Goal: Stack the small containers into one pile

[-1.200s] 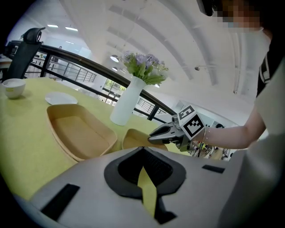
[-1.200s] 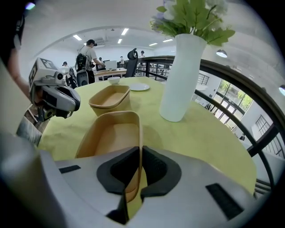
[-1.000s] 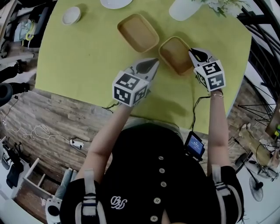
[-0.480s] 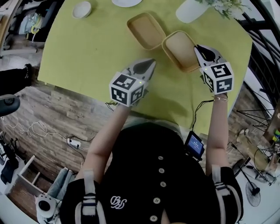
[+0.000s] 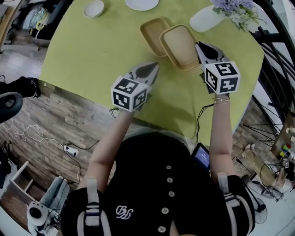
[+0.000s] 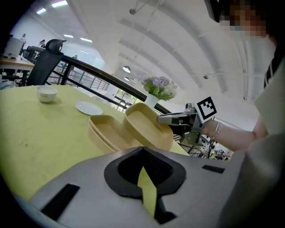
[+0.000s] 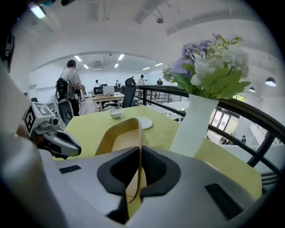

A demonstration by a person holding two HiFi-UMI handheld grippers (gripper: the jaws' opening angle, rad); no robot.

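Two containers, none stacked yet. Left claw [image 5: 148, 70] shut, empty, hung at 7 o'clock of resting container [image 5: 151, 33] on tabletop [image 5: 92, 50]. Second container [image 5: 179, 44] was tilted, off tabletop, overlapping resting one's 3 o'clock rim; right claw [image 5: 201, 50] clamped on its wall. Left to do, likely: centre, lower, nest. Bowl [image 5: 94, 8] at 10 o'clock, plate [image 5: 142, 3] at 12, flower vase [image 5: 207, 17] at 1, near second container; nothing blocked path.
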